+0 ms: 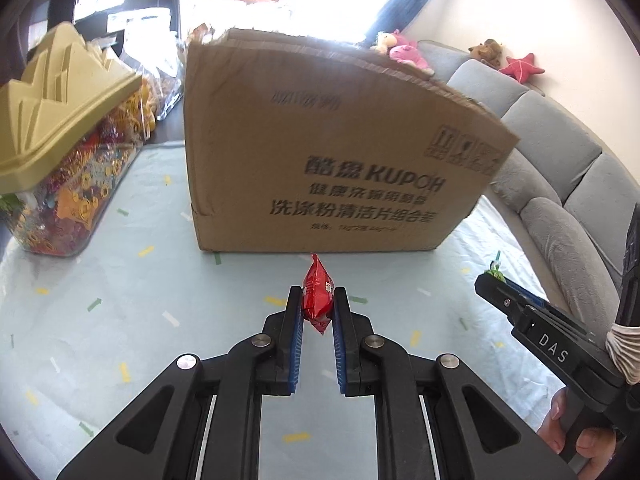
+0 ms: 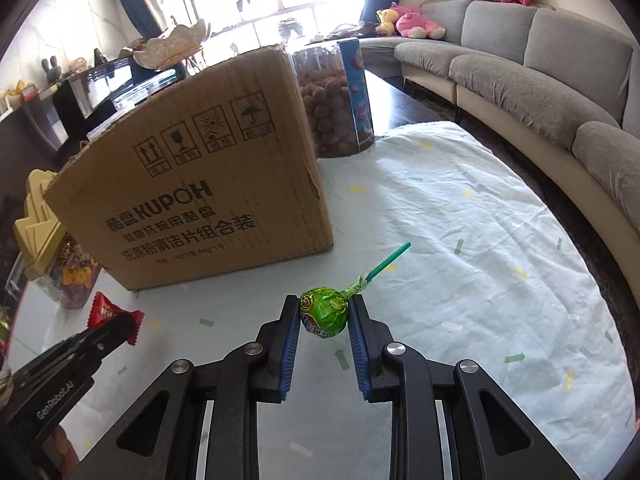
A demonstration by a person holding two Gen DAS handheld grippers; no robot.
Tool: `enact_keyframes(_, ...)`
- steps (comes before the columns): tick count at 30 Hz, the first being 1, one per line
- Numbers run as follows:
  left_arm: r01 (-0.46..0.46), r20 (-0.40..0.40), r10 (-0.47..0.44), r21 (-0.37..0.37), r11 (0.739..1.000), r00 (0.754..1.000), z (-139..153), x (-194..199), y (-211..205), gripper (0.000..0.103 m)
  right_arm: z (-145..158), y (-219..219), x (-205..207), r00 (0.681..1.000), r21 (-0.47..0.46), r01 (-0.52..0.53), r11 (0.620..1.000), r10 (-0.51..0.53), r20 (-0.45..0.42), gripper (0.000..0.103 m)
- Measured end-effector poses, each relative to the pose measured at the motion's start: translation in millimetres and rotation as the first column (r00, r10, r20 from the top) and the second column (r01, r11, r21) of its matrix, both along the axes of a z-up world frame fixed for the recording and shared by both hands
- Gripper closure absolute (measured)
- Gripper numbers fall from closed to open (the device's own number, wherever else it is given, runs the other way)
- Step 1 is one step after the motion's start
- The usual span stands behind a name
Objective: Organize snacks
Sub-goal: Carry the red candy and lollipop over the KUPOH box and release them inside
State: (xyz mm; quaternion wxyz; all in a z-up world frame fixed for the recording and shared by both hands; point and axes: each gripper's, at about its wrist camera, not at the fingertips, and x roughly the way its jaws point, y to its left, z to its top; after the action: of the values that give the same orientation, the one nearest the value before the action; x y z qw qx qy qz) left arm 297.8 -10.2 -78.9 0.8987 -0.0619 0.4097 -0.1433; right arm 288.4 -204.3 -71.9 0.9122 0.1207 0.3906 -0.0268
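My left gripper (image 1: pixel 317 294) is shut on a red wrapped candy (image 1: pixel 317 292), held above the tablecloth just in front of the cardboard box (image 1: pixel 336 140). In the right wrist view the same red candy (image 2: pixel 106 314) shows at the lower left in that gripper. My right gripper (image 2: pixel 325 308) is shut on a green-wrapped lollipop (image 2: pixel 323 314); its green stick (image 2: pixel 386 260) points up and to the right. In the left wrist view the right gripper (image 1: pixel 494 278) comes in from the right edge, and only a bit of the lollipop shows there.
A clear jar with a yellow lid (image 1: pixel 60 92), full of gold and red sweets, stands left of the box. A tall clear tub of round snacks (image 2: pixel 334 100) stands behind the box's right side. A grey sofa (image 2: pixel 520 64) curves along the right. A pale tablecloth (image 2: pixel 460 240) covers the table.
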Motion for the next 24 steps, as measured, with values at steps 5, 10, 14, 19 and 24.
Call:
enact_keyframes(5,0.012,0.052,-0.013,0.004,1.0,0.999,17,-10,0,0.088,21,7,-9,0.997,-0.01,-0.044,0.999,0.045,0.058,0.077)
enact_keyframes(10,0.016,0.12,-0.017,0.014,1.0,0.993,39,-19,2,0.088,40,11,-14,0.991,-0.021,-0.08,0.997,0.082,0.105,0.077)
enact_keyframes(14,0.012,0.172,-0.014,0.017,1.0,0.985,58,-23,4,0.088,53,14,-16,0.985,-0.033,-0.099,0.995,0.103,0.139,0.077)
enact_keyframes(19,0.006,0.23,-0.011,0.024,1.0,0.973,80,-20,2,0.088,78,19,-18,0.971,-0.051,-0.125,0.991,0.132,0.2,0.077)
enact_keyframes(24,0.002,0.284,-0.01,0.027,1.0,0.959,104,-11,3,0.088,106,26,-11,0.95,-0.057,-0.165,0.985,0.174,0.26,0.077)
